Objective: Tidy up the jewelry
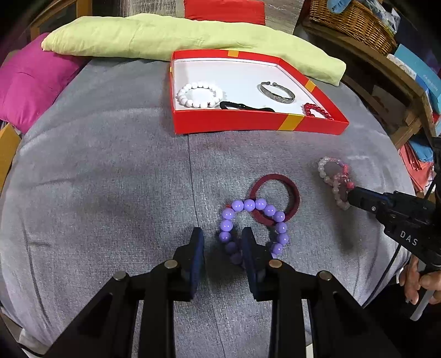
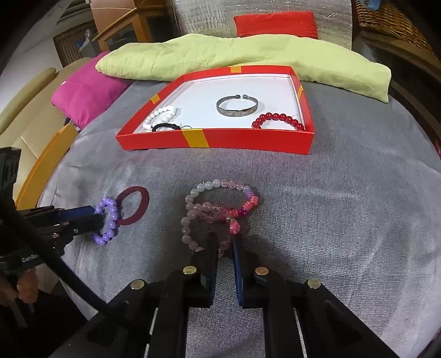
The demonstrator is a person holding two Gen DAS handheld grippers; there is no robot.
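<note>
On the grey cover a purple bead bracelet (image 1: 249,205) (image 2: 107,205) lies across a maroon hair tie (image 1: 275,176) (image 2: 144,198). My left gripper (image 1: 223,242) (image 2: 96,217) straddles the purple bracelet's near side; a gap shows at the left pad, so it is open. My right gripper (image 2: 226,242) (image 1: 351,195) is shut on the near edge of a tangled pink-and-white bead bracelet (image 2: 209,186) (image 1: 321,166). Behind stands a red box (image 1: 234,124) (image 2: 248,140) holding a white bead bracelet (image 1: 183,100), a silver bangle (image 1: 277,97), a black hair tie (image 1: 242,106) and a red bead bracelet (image 1: 317,110).
A green pillow (image 1: 165,35) lies behind the box, with a pink cushion (image 1: 27,79) at far left. A wicker basket (image 1: 352,22) and wooden shelves stand at the right. A hand (image 1: 419,283) holds the right gripper's handle.
</note>
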